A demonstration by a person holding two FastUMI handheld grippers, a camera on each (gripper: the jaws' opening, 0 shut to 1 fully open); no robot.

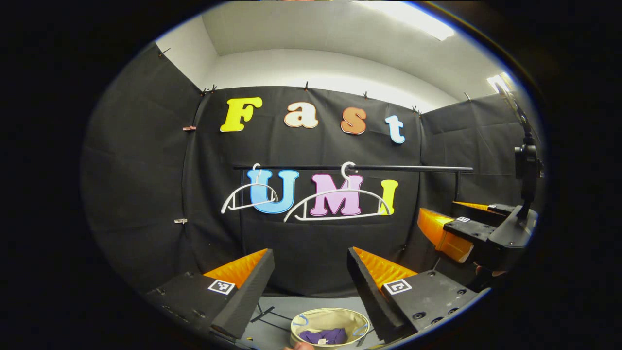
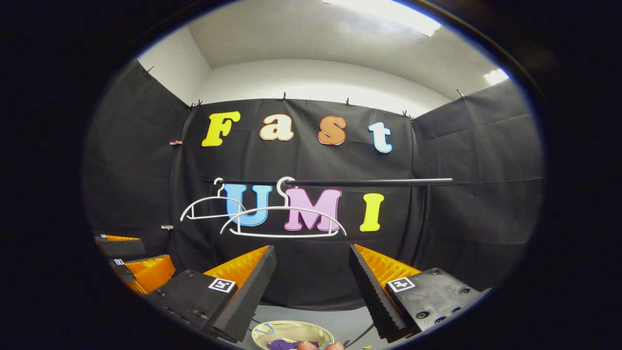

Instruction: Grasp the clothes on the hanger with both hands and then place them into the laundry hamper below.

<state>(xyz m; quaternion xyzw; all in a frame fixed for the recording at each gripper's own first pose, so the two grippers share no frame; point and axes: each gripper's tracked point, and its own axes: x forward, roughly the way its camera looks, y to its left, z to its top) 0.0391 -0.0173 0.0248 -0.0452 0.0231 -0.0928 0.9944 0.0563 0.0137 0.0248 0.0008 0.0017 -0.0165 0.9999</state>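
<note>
Hanging bare on the rail (image 1: 388,168) ahead of both sets of jaws are two white hangers, a smaller hanger (image 1: 249,194) and a larger hanger (image 1: 337,204); neither carries any cloth; the purple clothes (image 1: 324,335) lie inside the hamper (image 1: 297,324), which sits on the floor below and just beyond the fingertips of the left gripper (image 1: 311,282). Judging from this, the placing step looks done; the garment is already where the task wants it, and both tools are lifted clear above it.

The left gripper has its jaws wide apart with nothing between them; the right gripper (image 2: 313,282) also has its jaws spread and empty, and in its own view the hamper (image 2: 262,330) appears low between the fingertips, with a bit of purple cloth (image 2: 279,344) inside. In the left gripper view, the right gripper (image 1: 466,228) is seen off to the side of the jaws, well apart, held by a hand at its base.

If anything remains, it is only to draw both tools back and rest; no further grasp seems called for, since no hanger holds a garment.

Counted: two grippers, two hangers, one rail, one hamper, and one purple bundle, though whether that is a single garment cannot be told from here.
</note>
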